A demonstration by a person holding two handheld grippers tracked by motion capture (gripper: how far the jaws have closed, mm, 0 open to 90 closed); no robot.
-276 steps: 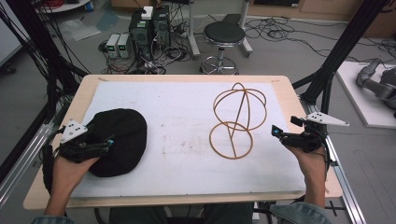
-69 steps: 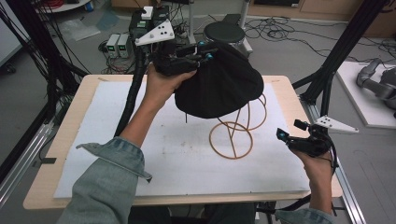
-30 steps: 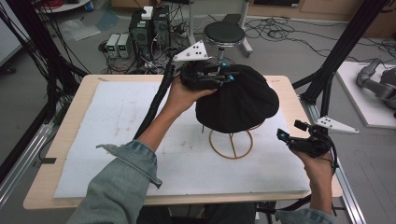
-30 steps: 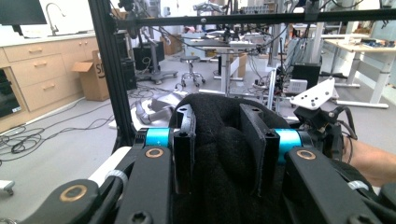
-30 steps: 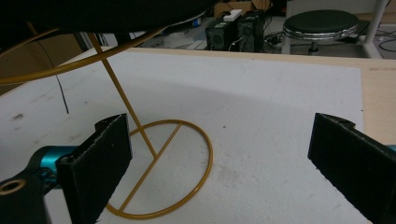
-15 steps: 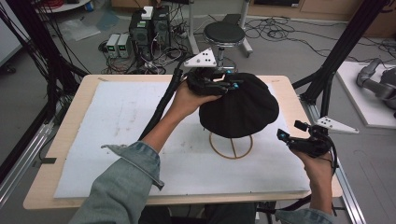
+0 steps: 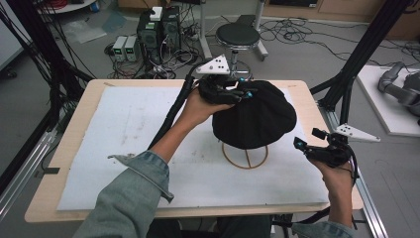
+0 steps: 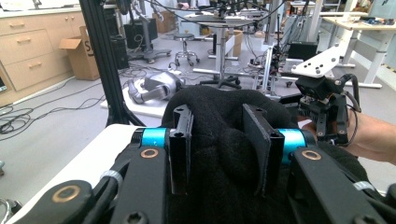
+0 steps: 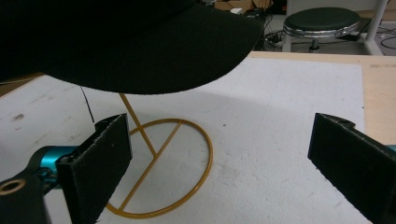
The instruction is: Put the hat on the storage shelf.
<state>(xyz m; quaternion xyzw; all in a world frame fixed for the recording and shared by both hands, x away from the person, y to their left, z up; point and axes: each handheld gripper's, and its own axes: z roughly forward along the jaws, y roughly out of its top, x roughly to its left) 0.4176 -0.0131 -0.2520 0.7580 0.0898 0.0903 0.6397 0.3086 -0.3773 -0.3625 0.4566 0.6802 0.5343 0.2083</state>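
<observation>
A black fabric hat sits over a gold wire stand right of the table's middle; the stand's ring base and one upright rod show under the brim. My left gripper is at the hat's far left top, shut on a fold of the black fabric. My right gripper hovers open near the table's right edge, just right of the stand, nothing between its jaws. In the left gripper view, the right gripper appears beyond the hat.
A white foam mat covers the wooden table. Black frame posts stand at the corners. A round stool, computer boxes and cables lie on the floor behind the table.
The left gripper lifted the hat from the table's left side, carried it right and lowered it over the wire stand. The right gripper has stayed near the right edge.
</observation>
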